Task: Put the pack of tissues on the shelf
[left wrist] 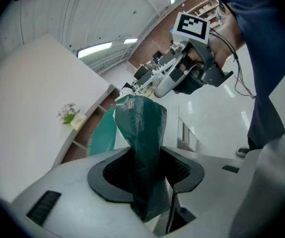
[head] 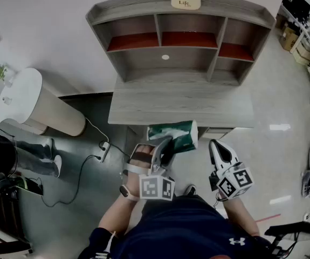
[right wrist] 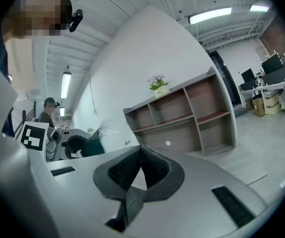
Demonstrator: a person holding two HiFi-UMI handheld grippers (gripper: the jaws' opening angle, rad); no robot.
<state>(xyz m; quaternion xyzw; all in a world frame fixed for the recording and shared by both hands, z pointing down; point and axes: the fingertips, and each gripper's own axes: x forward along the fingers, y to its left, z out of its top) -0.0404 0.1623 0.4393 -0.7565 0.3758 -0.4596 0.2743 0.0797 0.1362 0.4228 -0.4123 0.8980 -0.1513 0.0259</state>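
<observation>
The left gripper (head: 164, 144) is clamped on the pack (head: 174, 134), which hangs at the front edge of the shelf (head: 181, 109). The right gripper (head: 215, 146), jaws together and empty, is just beside it, with open floor (head: 284, 90) to its right.

Glossy green plastic tissue pack (head: 174, 135); matt grey wood-grain shelf (head: 181, 102)

The head camera is looking steeply down on the grey wooden shelf unit (head: 181, 99), the left gripper (head: 164, 144) and the right gripper (head: 215, 144). Each gripper camera is peering closely along its own jaws: the right one is facing that shelf unit (right wrist: 192, 133), and the left one is catching the right gripper (left wrist: 142, 83).
</observation>
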